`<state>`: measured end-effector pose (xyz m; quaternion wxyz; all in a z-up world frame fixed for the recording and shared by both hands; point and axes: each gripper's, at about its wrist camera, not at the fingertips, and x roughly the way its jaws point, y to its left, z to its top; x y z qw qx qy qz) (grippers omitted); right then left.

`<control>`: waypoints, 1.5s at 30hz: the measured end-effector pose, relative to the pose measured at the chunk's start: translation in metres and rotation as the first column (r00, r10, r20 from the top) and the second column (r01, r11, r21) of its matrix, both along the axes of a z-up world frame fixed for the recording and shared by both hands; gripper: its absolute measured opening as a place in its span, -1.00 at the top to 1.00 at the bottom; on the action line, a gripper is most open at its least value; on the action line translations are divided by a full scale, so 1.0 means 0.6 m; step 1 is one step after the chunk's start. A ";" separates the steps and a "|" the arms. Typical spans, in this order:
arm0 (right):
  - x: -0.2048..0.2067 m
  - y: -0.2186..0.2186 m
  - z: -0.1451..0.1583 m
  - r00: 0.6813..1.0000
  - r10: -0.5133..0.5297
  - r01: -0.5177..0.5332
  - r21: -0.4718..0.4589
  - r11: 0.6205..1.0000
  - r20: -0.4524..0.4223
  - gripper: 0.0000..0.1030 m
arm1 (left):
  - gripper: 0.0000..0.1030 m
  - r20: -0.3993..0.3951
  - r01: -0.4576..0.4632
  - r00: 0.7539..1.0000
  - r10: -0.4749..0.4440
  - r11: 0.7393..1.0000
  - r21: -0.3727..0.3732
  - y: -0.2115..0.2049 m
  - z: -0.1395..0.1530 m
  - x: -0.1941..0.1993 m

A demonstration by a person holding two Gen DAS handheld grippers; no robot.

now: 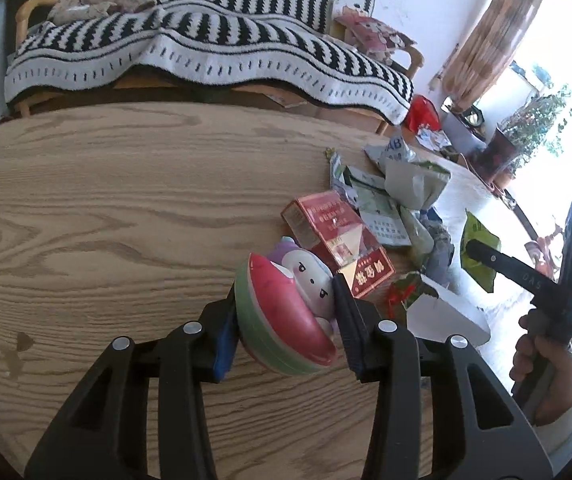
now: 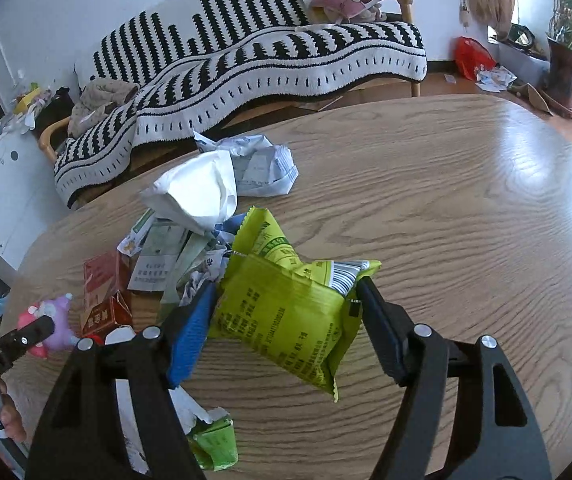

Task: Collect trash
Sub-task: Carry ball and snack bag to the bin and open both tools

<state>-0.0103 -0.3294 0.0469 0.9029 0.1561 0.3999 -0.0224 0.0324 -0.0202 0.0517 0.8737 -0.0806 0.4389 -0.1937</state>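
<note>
1. Trash pile (image 2: pixel 190 240) sits mid-table (image 2: pixel 446 200): white crumpled bag (image 2: pixel 198 196), red cigarette box (image 1: pixel 334 240), wrappers
2. Risk: green snack wrapper (image 2: pixel 286 312) is thin and slick, pinched only at its edges; may slide out of right gripper (image 2: pixel 286 304) if tilted
3. Risk: left gripper (image 1: pixel 286 312) squeezes a soft watermelon squishy toy (image 1: pixel 286 316); probably not trash, could bulge free
4. Both grippers partly closed, each load between its fingers, above the table beside the pile
</note>
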 end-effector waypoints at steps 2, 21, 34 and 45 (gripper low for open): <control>-0.001 -0.001 0.001 1.000 -0.002 0.002 0.004 1.000 0.001 -0.35 | 0.18 0.015 -0.010 1.000 0.010 1.000 0.006 0.004 0.010 -0.003; -0.372 -0.189 0.182 0.965 -0.202 0.213 -0.049 0.976 0.164 -0.35 | 0.18 0.193 0.377 0.906 -0.376 0.926 0.031 -0.292 0.184 -0.286; -0.726 -0.395 0.049 0.885 -0.464 0.465 -0.007 0.886 -0.038 -0.35 | 0.18 -0.008 0.739 0.673 -0.739 0.672 0.043 -0.594 0.083 -0.522; -0.804 -0.413 -0.105 0.845 -0.478 0.512 0.106 0.852 -0.240 -0.35 | 0.18 -0.246 0.792 0.596 -0.764 0.611 0.021 -0.671 -0.121 -0.620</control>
